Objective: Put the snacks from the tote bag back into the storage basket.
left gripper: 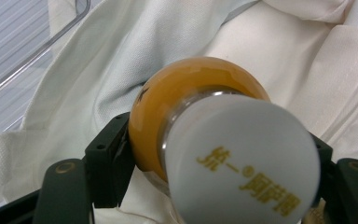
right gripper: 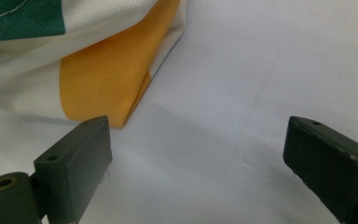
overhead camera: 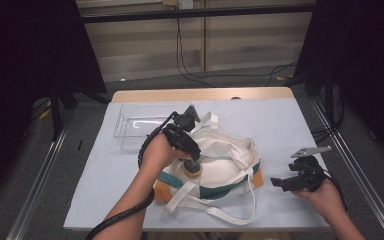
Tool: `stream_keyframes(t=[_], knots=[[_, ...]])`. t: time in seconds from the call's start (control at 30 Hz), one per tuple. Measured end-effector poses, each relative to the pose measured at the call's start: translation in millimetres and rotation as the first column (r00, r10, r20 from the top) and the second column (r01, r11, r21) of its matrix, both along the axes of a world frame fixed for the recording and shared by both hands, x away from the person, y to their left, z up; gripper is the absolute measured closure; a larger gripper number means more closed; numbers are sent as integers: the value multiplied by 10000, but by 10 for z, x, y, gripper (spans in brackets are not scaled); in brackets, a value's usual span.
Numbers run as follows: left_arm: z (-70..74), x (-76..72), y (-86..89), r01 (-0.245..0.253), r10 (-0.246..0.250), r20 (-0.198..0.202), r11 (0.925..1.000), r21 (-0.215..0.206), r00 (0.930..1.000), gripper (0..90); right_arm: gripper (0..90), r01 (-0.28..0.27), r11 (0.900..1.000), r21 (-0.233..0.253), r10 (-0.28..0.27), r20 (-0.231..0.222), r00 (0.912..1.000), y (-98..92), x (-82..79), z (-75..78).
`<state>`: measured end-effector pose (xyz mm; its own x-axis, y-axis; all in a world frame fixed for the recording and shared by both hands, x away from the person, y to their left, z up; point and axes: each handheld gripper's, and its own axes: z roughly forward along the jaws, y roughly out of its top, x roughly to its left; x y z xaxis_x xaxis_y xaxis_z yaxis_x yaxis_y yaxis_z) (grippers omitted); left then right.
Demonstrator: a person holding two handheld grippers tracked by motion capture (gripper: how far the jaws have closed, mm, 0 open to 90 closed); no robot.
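Gold lettering on the bottle [left gripper: 200,140] cap faces the left claw [left gripper: 214,172] view.

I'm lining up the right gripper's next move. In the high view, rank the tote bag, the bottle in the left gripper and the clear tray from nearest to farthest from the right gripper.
From the right gripper, at the table's right:
1. Tote bag: mid-table, its orange corner just left of the open jaws.
2. Bottle: over the bag's left part, clamped in the left gripper.
3. Clear tray: far left, behind the bag.
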<state>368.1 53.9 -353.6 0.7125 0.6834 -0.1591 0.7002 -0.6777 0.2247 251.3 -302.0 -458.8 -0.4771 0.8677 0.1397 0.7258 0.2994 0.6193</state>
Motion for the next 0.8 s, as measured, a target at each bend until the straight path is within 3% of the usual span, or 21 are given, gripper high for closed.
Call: stream_keyframes(t=[0.2,0.5,0.8], knots=[[7,-2,-10,11,-10,-62,10000,7,10000,305,76,-16,10000,55,16,4,10000,-6,2,-5],[125,26,-28,74,-73,-65,9999,144,10000,306,76,-26,10000,11,26,-1,10000,-14,4,-4],[288,48,-34,207,-201,-111,9982,567,9997,306,76,-50,10000,73,50,-10,10000,-25,3,2]])
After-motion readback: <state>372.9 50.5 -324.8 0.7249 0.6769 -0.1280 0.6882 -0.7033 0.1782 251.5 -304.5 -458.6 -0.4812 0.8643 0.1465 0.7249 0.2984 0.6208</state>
